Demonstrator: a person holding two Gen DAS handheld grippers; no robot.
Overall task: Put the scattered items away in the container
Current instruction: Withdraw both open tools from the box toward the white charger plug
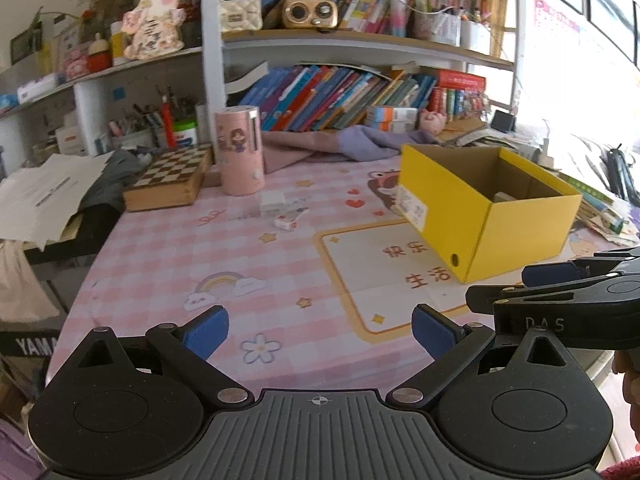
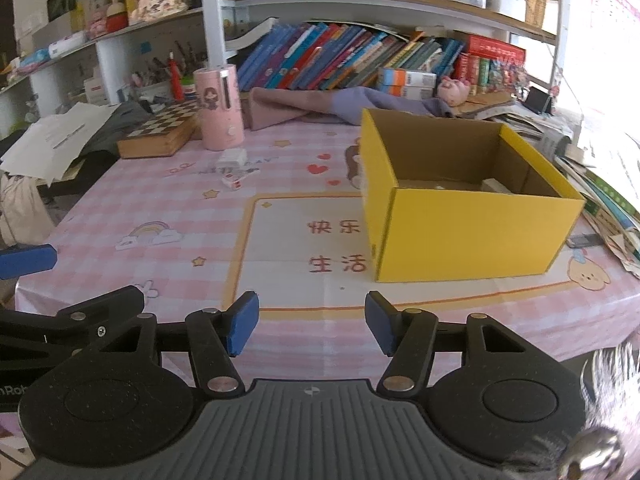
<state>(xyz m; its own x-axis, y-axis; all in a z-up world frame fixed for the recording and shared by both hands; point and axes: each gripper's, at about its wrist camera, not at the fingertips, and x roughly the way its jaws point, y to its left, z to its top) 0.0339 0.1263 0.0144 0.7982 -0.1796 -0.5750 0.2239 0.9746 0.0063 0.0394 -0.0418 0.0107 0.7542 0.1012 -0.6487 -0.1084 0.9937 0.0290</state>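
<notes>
- Yellow cardboard box (image 2: 472, 232) is seen right of centre on the pink checked tablecloth (image 2: 160, 200); stiff, light, its long axis running from lower left to upper right.
- Small white items (image 2: 234, 168), clustered left of centre below the pink canister (image 2: 220, 112), are judged light and rigid, best pinched across their short sides; their axes cannot be told.
- Left gripper (image 1: 320, 332) and right gripper (image 2: 312, 328) are held released, empty.

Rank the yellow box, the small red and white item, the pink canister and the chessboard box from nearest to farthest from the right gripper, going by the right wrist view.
From the right gripper:
1. Yellow box, ahead, right.
2. Small red and white item, mid-table, left.
3. Pink canister, far left.
4. Chessboard box, beside the canister; too close to call between these two.
</notes>
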